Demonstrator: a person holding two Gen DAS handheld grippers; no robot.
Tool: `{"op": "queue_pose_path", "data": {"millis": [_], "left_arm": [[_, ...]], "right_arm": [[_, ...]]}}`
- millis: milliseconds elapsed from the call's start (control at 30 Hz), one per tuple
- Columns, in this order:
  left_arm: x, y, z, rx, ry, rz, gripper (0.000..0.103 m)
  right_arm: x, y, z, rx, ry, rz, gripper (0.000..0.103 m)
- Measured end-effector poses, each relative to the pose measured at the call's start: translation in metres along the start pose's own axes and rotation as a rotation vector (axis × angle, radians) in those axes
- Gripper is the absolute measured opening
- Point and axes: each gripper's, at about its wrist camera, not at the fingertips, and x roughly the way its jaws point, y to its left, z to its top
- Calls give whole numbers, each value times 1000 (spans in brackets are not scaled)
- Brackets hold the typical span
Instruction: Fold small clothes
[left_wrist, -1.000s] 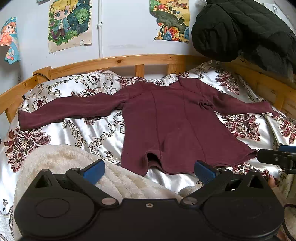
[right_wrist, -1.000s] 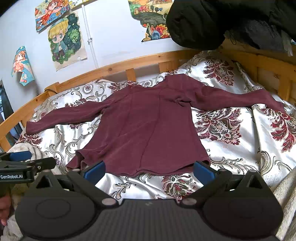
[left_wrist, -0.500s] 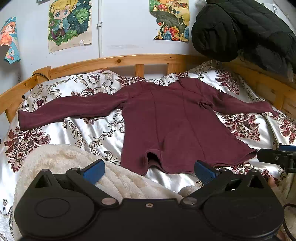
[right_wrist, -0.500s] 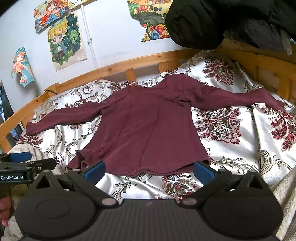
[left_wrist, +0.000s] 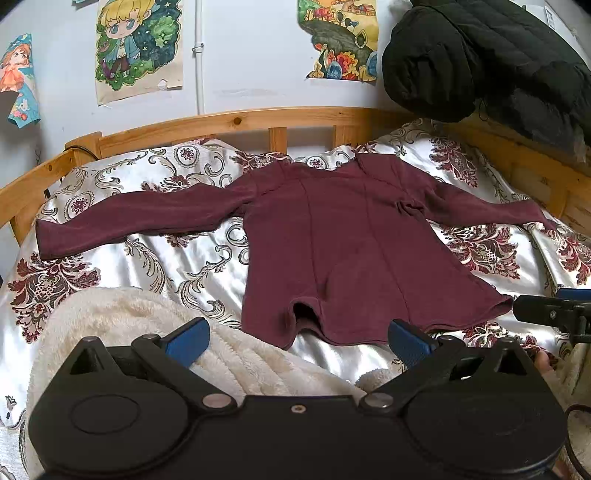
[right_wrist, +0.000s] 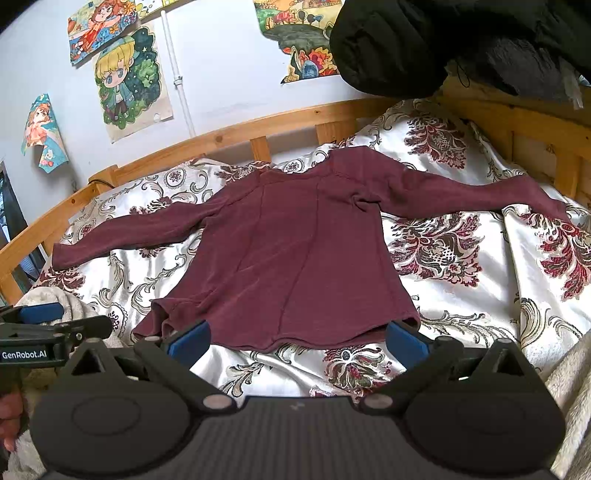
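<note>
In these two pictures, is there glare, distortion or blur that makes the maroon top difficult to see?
Left wrist view: the wooden bed rail bows from the fisheye lens, and the satin bedspread shines pale, but the maroon top is sharp. Right wrist view: the same bowing, stronger glare on the bedspread at the right, the top evenly lit, and the black jacket shows almost no detail.

Pretty clearly a bedroom in someone's home: a wooden bed frame (left_wrist: 236, 120) with a shiny floral bedspread (right_wrist: 461, 266), a fluffy cream blanket (left_wrist: 122, 317), anime-style posters (left_wrist: 138, 48) taped to the wall, and a black puffer jacket (left_wrist: 480, 55) hanging overhead.
</note>
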Motion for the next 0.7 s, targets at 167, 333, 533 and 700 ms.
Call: {"op": "queue_pose_path", "data": {"millis": [167, 333, 533, 700], "left_arm": [[0, 0, 0, 1, 2, 0, 102], [1, 1, 1, 3, 4, -3, 102], [4, -4, -1, 17, 24, -6, 102], [6, -7, 0, 36, 38, 2, 102]], "right_arm": [[-1, -1, -3, -2, 3, -2, 103], [0, 1, -3, -1, 3, -2, 103], [4, -3, -2, 19, 25, -12, 103], [5, -9, 0, 57, 26, -21, 103]]}}
